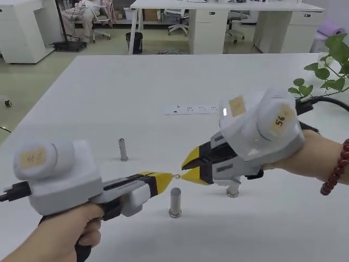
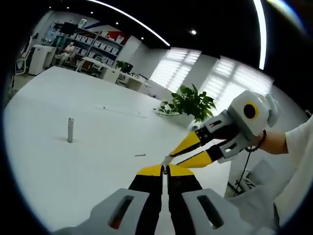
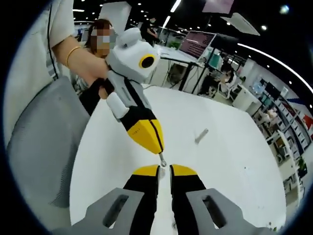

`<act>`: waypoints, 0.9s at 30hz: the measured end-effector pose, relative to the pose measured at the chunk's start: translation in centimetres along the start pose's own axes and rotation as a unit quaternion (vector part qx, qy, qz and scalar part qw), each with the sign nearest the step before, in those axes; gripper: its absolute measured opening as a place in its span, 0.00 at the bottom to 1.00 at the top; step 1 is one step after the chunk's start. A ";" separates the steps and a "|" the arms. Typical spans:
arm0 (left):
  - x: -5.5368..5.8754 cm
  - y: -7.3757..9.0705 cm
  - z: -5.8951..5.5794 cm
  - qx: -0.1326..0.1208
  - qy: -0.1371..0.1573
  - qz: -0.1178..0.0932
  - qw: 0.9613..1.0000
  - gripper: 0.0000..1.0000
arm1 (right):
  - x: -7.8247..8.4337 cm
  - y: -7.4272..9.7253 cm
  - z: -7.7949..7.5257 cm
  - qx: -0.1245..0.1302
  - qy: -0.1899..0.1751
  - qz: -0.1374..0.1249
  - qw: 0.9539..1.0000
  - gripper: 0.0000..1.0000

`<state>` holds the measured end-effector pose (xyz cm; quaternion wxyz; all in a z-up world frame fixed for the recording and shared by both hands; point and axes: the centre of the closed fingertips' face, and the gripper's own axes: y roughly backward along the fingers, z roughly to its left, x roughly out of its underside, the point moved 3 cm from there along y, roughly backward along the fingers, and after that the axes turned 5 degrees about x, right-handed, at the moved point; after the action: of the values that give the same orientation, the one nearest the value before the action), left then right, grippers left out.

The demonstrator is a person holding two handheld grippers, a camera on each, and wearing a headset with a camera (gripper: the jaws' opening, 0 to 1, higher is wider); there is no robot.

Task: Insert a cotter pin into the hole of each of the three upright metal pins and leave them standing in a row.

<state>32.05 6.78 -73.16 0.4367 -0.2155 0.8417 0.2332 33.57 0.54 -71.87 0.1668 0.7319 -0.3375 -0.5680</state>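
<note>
Table point(image 1: 82, 98) was white, broad, matte. Three metal pins stood upright on it, well apart: left pin point(image 1: 123, 149) farther back, middle pin point(image 1: 175, 202) nearest front edge, right pin point(image 1: 233, 190) with top hidden. White power strip point(image 1: 193, 109) lay flat beyond them. Small thin piece point(image 2: 140, 155) lay flat on tabletop, too small to tell.

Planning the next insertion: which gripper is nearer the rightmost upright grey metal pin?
Right: the right gripper hangs over the grey metal pin; left gripper, holding a small cotter pin, is off left.
</note>
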 end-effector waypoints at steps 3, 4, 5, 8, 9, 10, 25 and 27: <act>0.0 0.2 0.0 0.003 -0.020 0.003 1.000 0.00 | 0.2 0.4 0.1 -0.019 -0.047 -0.009 0.999 0.13; 0.0 0.2 0.0 0.006 -0.026 0.004 1.000 0.00 | 0.2 0.5 0.2 -0.027 -0.062 -0.012 0.998 0.13; 0.0 0.3 0.0 0.008 -0.030 0.005 0.999 0.00 | 0.3 0.6 0.3 -0.031 -0.076 -0.014 0.997 0.14; 0.1 0.4 -0.3 0.020 -0.048 0.008 0.999 0.00 | 0.1 0.9 0.9 -0.064 -0.122 -0.033 0.990 0.16; 0.1 0.4 -0.5 0.024 -0.050 0.008 0.998 0.00 | 0.1 1.0 1.0 -0.073 -0.128 -0.037 0.988 0.16; 0.1 0.4 -0.7 0.032 -0.053 0.007 0.998 0.00 | 0.1 1.1 1.2 -0.080 -0.136 -0.040 0.987 0.16; 0.7 0.9 -3.0 0.124 -0.098 0.025 0.987 0.00 | 0.3 2.6 2.9 -0.159 -0.160 -0.077 0.971 0.16; 0.9 1.0 -3.4 0.137 -0.103 0.029 0.985 0.00 | 0.2 2.7 3.3 -0.172 -0.165 -0.080 0.968 0.16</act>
<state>28.88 5.45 -71.98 0.5392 -0.1041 0.8223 0.1493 29.69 -1.10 -71.30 0.1868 0.6131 -0.1982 -0.7416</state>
